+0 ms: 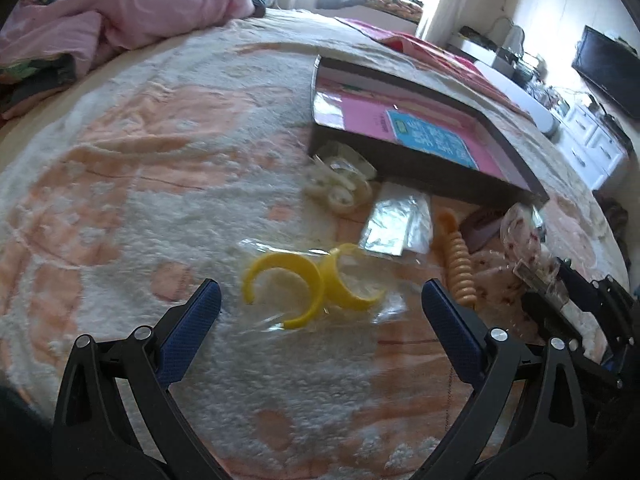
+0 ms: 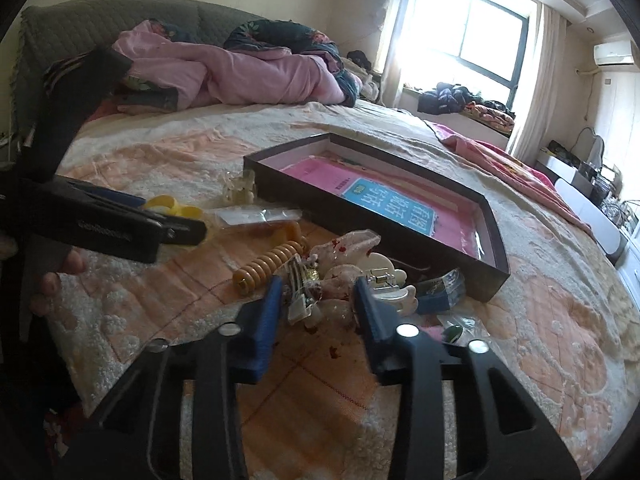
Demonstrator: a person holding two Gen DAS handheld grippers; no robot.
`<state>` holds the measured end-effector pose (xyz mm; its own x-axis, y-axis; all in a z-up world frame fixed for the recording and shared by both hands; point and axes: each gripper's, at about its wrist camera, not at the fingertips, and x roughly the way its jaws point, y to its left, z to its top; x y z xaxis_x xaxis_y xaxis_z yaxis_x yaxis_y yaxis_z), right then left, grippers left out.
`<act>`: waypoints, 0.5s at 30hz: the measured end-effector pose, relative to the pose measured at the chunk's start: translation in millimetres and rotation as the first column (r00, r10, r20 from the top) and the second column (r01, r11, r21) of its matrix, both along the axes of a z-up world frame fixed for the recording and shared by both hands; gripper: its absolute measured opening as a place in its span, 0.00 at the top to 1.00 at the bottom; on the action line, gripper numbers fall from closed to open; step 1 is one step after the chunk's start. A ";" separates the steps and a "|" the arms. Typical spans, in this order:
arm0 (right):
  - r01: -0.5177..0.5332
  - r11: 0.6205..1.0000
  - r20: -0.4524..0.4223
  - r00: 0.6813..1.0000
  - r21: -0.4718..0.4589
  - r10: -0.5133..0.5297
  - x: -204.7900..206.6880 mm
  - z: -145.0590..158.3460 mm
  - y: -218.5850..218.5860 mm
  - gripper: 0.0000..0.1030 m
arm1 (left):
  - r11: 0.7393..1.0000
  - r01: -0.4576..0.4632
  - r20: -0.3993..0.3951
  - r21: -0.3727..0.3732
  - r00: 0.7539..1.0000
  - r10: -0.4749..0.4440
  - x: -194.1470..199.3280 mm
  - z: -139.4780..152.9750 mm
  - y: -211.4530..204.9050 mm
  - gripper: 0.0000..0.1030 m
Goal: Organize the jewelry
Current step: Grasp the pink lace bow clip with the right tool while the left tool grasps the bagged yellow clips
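My left gripper (image 1: 320, 292) is open just above a clear bag holding two yellow crescent hair clips (image 1: 288, 284), its blue pads either side of the bag. My right gripper (image 2: 318, 292) is shut on a white, red-speckled hair clip (image 2: 344, 248) in clear wrap, within a small heap of accessories. That clip (image 1: 520, 232) also shows at the right edge of the left wrist view. A dark shallow box (image 2: 280, 190) with a pink sheet inside lies just behind the heap. The left gripper (image 2: 192, 232) appears at the left of the right wrist view, held by a hand.
An orange spiral hair tie (image 1: 460, 268), a small foil-backed bag (image 1: 394, 224) and clear clips (image 1: 340, 184) lie near the box on the peach and white bedspread. A white claw clip (image 2: 394, 284) sits by my right finger. A pink duvet (image 2: 240, 76) is heaped at the headboard.
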<state>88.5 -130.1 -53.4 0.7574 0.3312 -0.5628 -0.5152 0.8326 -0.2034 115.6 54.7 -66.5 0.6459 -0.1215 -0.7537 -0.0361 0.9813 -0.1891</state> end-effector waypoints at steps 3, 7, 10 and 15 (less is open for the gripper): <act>-0.011 1.000 -0.007 1.000 0.017 0.011 0.1 2.2 -1.2 0.73 | 0.996 0.009 -0.014 0.083 1.000 -0.008 2.2 -2.8 -9.8 0.30; -0.009 0.999 0.002 1.000 0.045 0.009 -1.7 8.7 -5.4 0.75 | 0.988 0.036 -0.011 0.150 0.999 -0.034 -0.3 -2.4 -18.2 0.32; 0.000 0.998 0.012 1.000 0.066 -0.001 -2.8 14.8 -9.7 0.76 | 0.986 0.046 -0.004 0.158 0.999 -0.046 -4.5 0.8 -20.0 0.36; 0.018 0.995 0.012 1.000 0.103 -0.020 -0.3 25.3 -18.6 0.76 | 0.992 0.046 0.007 0.118 0.999 -0.047 -13.4 9.8 -13.6 0.48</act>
<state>88.2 -148.6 -28.1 0.7708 0.3722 -0.5170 -0.4971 0.8590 -0.1228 102.2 41.1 -56.7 0.6491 -0.0619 -0.7582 0.0111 0.9973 -0.0720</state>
